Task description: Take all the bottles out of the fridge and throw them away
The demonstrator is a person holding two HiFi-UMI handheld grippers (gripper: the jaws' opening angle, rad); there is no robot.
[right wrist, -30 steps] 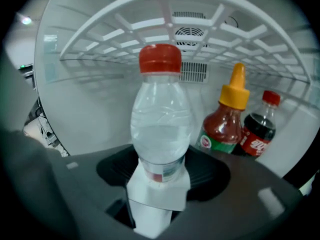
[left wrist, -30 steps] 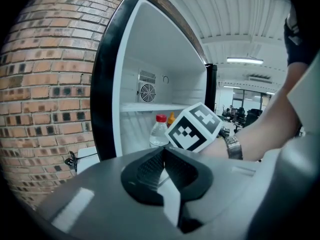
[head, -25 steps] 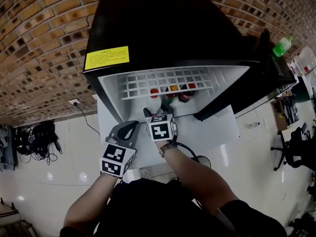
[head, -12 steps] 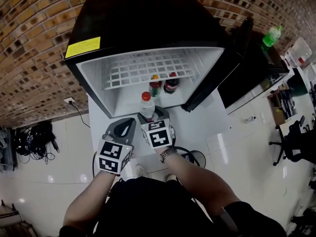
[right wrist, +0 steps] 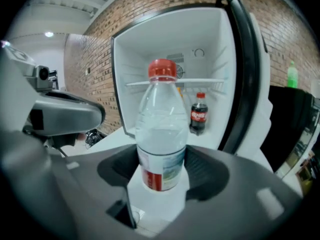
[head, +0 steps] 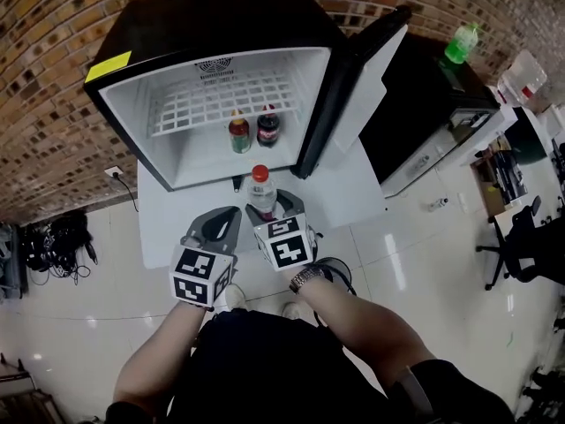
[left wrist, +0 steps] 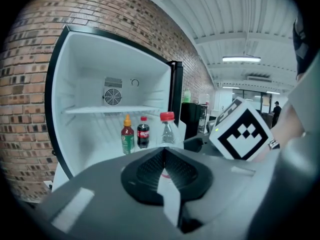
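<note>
Right gripper (right wrist: 161,166) pinches the water bottle (right wrist: 161,119) at its label, out in front of the open fridge (head: 132,122) (two bottles (head: 238,132) stand inside), left gripper (left wrist: 163,154) jaws pressed together on nothing; best held upright, squeeze steady, while carrying it off.

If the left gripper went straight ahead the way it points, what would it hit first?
Probably the water bottle held in the right gripper, just beyond the tips of the left gripper. Depth is unclear, so it might pass beside it into the open fridge.
</note>
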